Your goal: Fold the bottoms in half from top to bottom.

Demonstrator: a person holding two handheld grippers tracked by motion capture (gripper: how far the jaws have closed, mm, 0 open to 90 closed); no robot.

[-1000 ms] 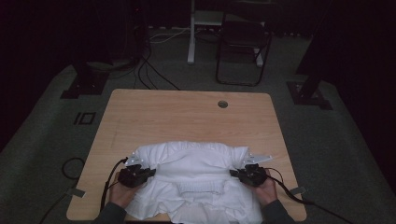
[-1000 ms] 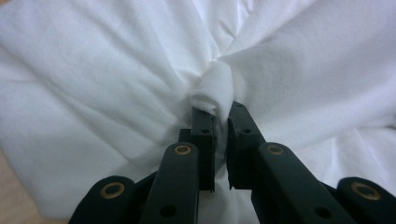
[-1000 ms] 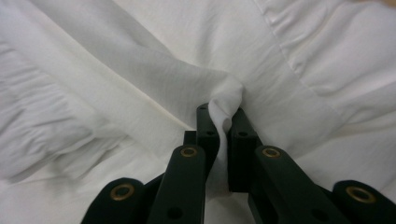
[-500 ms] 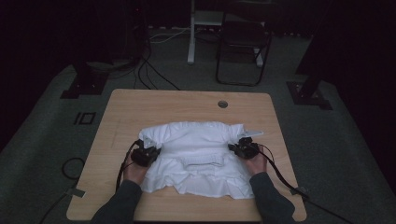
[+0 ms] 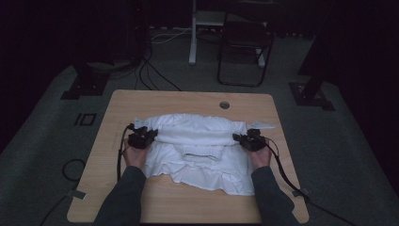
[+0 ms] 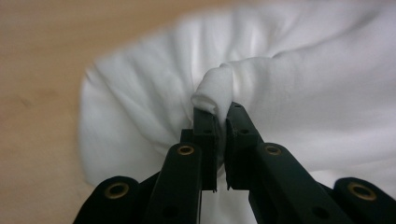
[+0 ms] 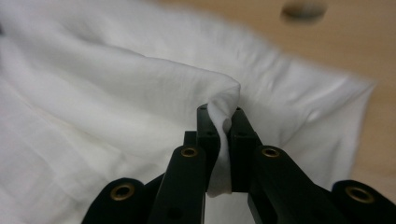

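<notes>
Jaws of the left gripper (image 6: 217,119) were clamped on a bunched fold of the white cloth (image 5: 197,150); those of the right gripper (image 7: 223,119) pinched a matching fold at the opposite side. Between the grippers, the raised fabric formed a rolled ridge. Remaining cloth lay rumpled on the wooden table (image 5: 188,207), near its middle, below a round hole (image 5: 224,105).
</notes>
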